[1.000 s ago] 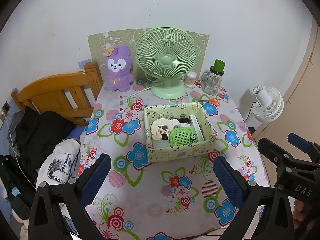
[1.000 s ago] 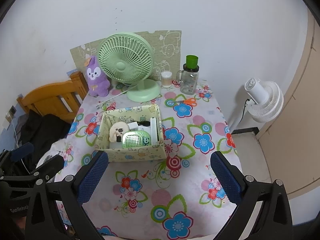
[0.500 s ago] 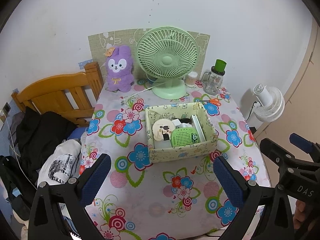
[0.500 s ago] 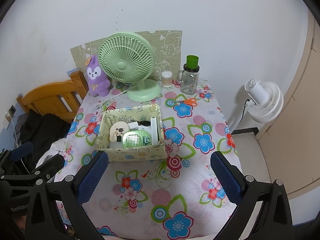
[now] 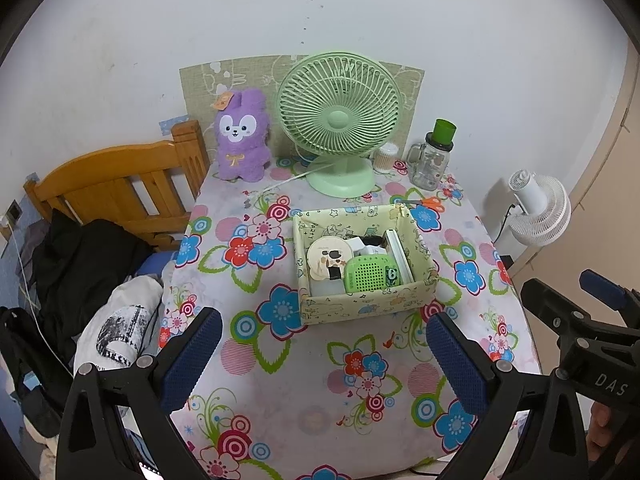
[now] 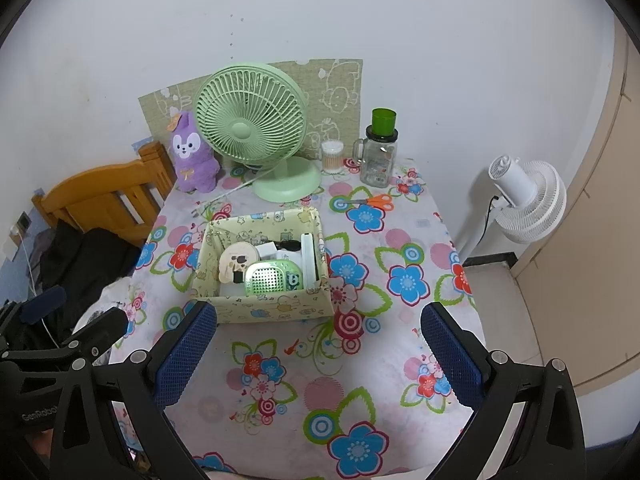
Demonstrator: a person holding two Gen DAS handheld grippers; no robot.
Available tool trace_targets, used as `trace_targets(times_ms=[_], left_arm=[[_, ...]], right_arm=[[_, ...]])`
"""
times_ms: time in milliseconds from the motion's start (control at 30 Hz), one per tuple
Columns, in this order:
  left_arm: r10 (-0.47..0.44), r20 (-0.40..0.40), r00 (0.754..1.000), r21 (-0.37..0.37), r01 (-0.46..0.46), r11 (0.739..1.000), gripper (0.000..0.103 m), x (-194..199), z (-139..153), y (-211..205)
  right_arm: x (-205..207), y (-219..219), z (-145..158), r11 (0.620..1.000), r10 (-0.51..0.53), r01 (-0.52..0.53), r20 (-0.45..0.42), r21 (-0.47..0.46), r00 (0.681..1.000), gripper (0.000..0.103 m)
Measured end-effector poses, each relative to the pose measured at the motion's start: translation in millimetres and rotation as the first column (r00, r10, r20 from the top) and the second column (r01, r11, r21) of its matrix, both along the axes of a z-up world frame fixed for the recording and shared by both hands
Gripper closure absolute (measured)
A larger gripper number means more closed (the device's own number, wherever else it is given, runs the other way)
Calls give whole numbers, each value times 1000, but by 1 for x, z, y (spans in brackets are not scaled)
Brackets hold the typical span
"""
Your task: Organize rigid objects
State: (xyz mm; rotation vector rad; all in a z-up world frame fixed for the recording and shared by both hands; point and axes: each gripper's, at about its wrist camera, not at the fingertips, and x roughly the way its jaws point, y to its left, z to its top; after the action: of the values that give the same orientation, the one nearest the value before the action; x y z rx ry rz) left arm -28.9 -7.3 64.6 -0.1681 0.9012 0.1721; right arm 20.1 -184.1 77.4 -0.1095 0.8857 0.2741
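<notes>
A pale yellow patterned box (image 5: 368, 304) (image 6: 264, 306) sits on the flowered tablecloth. It holds a green perforated case (image 5: 368, 272) (image 6: 272, 278), a round cream disc (image 5: 326, 258) (image 6: 236, 264), a flat white item (image 5: 398, 254) (image 6: 307, 256) and small white and black pieces. Orange scissors (image 5: 430, 203) (image 6: 376, 201) lie behind the box. My left gripper (image 5: 320, 356) is open and empty above the table's front. My right gripper (image 6: 320, 354) is open and empty in front of the box.
At the back stand a green desk fan (image 5: 340, 120) (image 6: 256, 128), a purple plush (image 5: 242, 136) (image 6: 192, 156), a jar with a green lid (image 5: 434, 156) (image 6: 380, 148) and a cotton-swab tub (image 6: 333, 156). A wooden bed frame (image 5: 116, 184) is left, a white floor fan (image 6: 524, 200) right.
Both grippers have drifted slightly; the box appears a little further right in the left view. Nothing was taken hold of or let go.
</notes>
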Motion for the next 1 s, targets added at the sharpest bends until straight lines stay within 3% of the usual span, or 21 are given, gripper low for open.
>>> trace_targets(times_ms=[1000], left_arm=[[-12,-18,1000,-5,12,1000,0,6,-5,-3]], right_arm=[[4,2,-8,1000,-13,12,-29,-20,1000,0]])
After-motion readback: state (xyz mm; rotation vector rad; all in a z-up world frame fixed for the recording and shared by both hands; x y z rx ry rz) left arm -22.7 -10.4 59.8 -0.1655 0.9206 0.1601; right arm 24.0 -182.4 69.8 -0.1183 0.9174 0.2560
